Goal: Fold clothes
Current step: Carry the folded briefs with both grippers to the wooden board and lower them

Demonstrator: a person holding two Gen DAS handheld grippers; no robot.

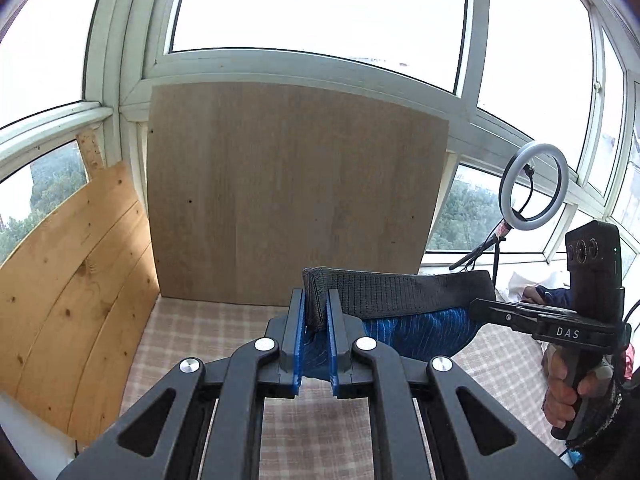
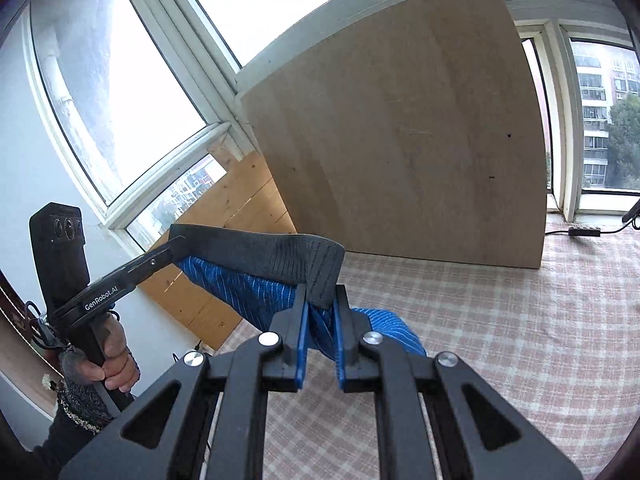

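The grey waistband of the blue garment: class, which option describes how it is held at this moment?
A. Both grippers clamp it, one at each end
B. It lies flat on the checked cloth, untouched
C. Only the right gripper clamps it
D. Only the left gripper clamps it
A: the left gripper and the right gripper each have their jaws shut on one end of the grey waistband, stretched between them above the checked cloth.

I see my right gripper [image 2: 320,312] closed on the grey waistband [image 2: 280,254] of the blue striped garment [image 2: 256,292], which hangs above the checked cloth [image 2: 500,340]. At left, my left gripper [image 2: 176,246] pinches the other end of the waistband. A wooden board [image 2: 400,140] stands upright behind.
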